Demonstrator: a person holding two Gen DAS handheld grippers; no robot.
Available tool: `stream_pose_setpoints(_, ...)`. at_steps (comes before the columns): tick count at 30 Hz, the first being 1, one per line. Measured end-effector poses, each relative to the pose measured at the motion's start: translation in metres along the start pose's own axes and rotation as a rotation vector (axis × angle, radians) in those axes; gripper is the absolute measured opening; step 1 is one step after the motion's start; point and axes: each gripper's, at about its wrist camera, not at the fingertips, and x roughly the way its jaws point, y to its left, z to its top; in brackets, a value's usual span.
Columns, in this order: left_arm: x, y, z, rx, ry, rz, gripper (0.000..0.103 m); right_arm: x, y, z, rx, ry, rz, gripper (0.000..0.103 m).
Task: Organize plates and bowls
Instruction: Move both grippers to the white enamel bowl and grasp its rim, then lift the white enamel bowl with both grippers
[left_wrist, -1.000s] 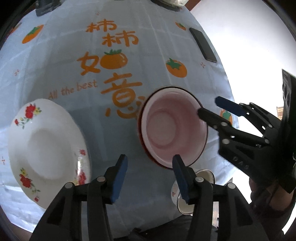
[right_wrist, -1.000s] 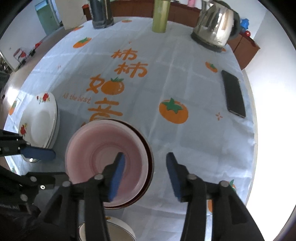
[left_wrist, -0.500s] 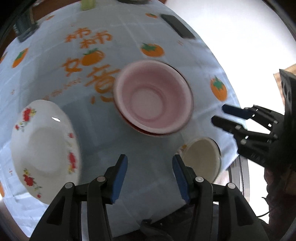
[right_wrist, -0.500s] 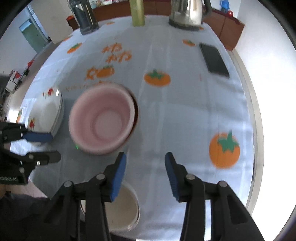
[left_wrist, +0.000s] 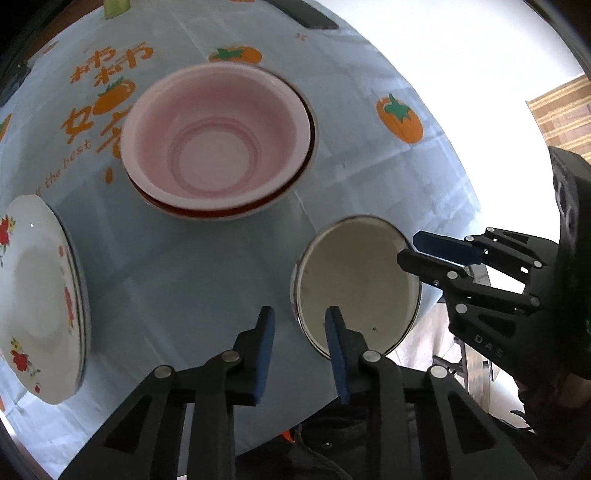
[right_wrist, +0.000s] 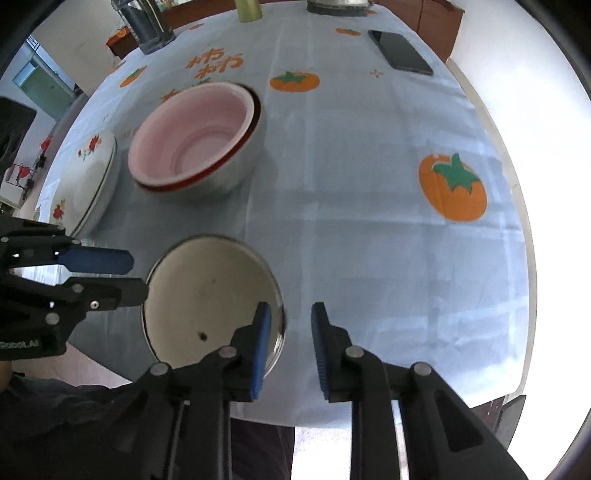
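Note:
A small cream bowl (left_wrist: 354, 280) (right_wrist: 210, 295) with a metal rim sits near the table's front edge. My left gripper (left_wrist: 299, 321) (right_wrist: 136, 275) straddles its left rim, one finger inside and one outside. Its jaws are closing, with a gap still showing at the rim. My right gripper (right_wrist: 291, 312) (left_wrist: 408, 246) straddles the opposite rim the same way, also closing and not pressing. Farther back, a pink bowl (left_wrist: 218, 147) (right_wrist: 192, 136) is nested in a red-rimmed white bowl. White flowered plates (left_wrist: 37, 295) (right_wrist: 88, 177) are stacked at the left.
A pale blue tablecloth (right_wrist: 369, 221) with orange fruit prints covers the round table. A black phone (right_wrist: 400, 50) lies at the far right. A dark jar (right_wrist: 147, 22) and a green cup (right_wrist: 249, 7) stand at the back. The table's front edge is just below the small bowl.
Both grippers have moved from beside the pink bowl toward the front edge and down over the small cream bowl. Both pairs of jaws have narrowed.

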Motion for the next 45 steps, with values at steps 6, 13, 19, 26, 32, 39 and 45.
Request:
stream_pose_setpoints(6, 0.009, -0.002, -0.002, -0.008, 0.018, 0.005, 0.02, 0.002, 0.004, -0.008, 0.001, 0.0, 0.01, 0.014)
stream_pose_setpoints(13, 0.019, -0.004, -0.002, -0.021, 0.039, 0.005, 0.012, 0.001, 0.01, -0.014, -0.019, -0.005, 0.015, 0.009)
stream_pose_setpoints(19, 0.021, -0.005, -0.003, -0.022, 0.032, 0.014, 0.012, -0.001, 0.012, -0.015, -0.038, -0.01, 0.002, 0.009)
stream_pose_setpoints(26, 0.018, -0.006, -0.007, -0.019, 0.019, 0.01, 0.011, 0.0, 0.012, -0.018, -0.038, -0.006, 0.003, 0.01)
stream_pose_setpoints(32, 0.017, -0.003, -0.01, -0.039, 0.019, 0.004, 0.011, -0.006, 0.006, -0.02, 0.01, -0.033, 0.005, 0.018)
stream_pose_setpoints(39, 0.017, -0.003, -0.013, -0.043, 0.018, 0.001, 0.011, -0.012, 0.0, -0.025, 0.029, -0.04, 0.013, 0.023)
stream_pose_setpoints(45, 0.016, -0.006, -0.014, -0.028, 0.013, 0.0, 0.011, -0.007, 0.007, -0.028, 0.011, -0.026, 0.042, 0.009)
